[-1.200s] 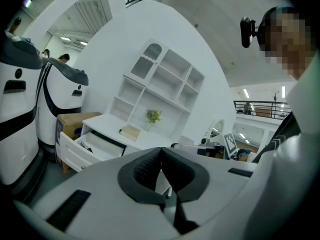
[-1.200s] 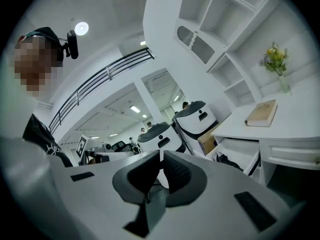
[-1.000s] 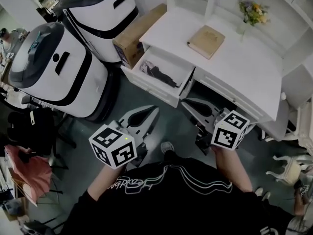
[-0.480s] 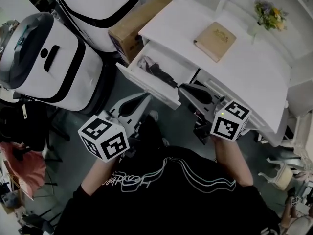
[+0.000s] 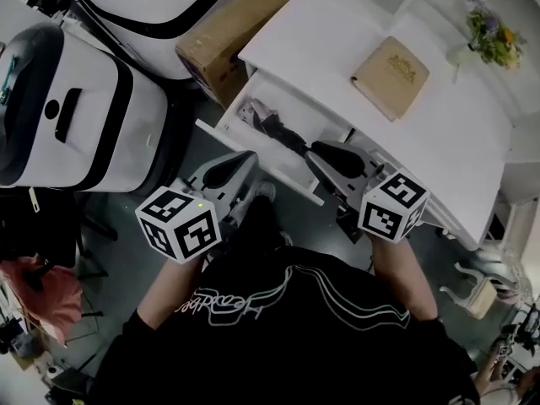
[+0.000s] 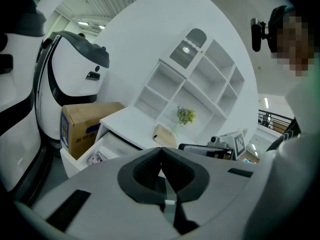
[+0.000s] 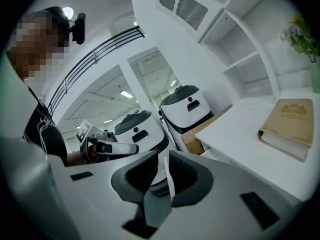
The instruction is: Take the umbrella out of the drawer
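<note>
The white drawer (image 5: 283, 174) stands pulled out from the desk (image 5: 439, 142). A dark folded umbrella (image 5: 272, 127) lies inside it, slantwise along the drawer. My left gripper (image 5: 250, 158) is shut and empty, its tips just short of the drawer's front panel on the left. My right gripper (image 5: 314, 151) is also shut and empty, at the drawer's right front corner. In the left gripper view the jaws (image 6: 161, 149) meet, and the open drawer (image 6: 82, 160) shows low on the left. The right gripper (image 7: 167, 158) has its pads together.
A tan book (image 5: 390, 64) and a small vase of flowers (image 5: 491, 36) rest on the desk top. A cardboard box (image 5: 236, 24) stands left of the drawer, beside two big white and black machines (image 5: 76, 112). A white chair (image 5: 483, 283) is at right.
Both grippers have moved forward and lower, toward the drawer front, staying shut. The desk and drawer now sit closer and larger in the head view.
</note>
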`<act>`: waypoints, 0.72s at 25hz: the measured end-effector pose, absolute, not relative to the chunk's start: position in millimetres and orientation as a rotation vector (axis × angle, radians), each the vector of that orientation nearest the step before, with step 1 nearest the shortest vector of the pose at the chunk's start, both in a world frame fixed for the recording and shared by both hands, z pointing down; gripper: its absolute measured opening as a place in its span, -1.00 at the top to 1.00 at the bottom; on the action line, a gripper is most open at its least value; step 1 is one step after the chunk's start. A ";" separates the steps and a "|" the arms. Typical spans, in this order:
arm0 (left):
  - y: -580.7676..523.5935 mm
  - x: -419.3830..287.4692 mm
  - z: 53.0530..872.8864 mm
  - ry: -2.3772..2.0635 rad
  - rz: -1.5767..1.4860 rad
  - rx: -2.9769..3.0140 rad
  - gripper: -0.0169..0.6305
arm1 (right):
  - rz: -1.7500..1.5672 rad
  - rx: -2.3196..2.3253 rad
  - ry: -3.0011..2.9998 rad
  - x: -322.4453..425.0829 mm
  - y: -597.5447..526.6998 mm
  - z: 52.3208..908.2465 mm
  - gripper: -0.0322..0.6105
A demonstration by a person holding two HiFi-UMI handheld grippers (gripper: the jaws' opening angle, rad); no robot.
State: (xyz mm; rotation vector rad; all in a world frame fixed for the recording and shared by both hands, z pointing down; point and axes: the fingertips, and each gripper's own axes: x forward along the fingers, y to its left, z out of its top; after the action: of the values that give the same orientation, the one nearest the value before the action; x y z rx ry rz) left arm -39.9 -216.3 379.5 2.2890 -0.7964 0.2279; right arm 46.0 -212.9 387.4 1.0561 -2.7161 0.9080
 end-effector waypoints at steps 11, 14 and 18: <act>-300.2 -56.7 433.2 -0.779 0.299 2.207 0.89 | 0.906 0.918 -2.542 12.5 -296.6 483.9 0.21; -313.5 -62.4 447.4 -0.776 0.303 2.179 0.89 | 0.844 0.850 -2.455 7.7 -308.3 521.6 0.18; -323.9 -67.6 466.9 -0.760 0.304 2.143 0.89 | 0.757 0.757 -2.334 1.0 -316.4 572.9 0.16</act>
State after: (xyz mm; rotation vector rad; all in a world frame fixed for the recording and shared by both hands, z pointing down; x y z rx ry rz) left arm -67.6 -323.9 466.9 2.1434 -0.7597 0.3037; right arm 1.0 -316.4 572.9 0.7570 -2.3344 0.7566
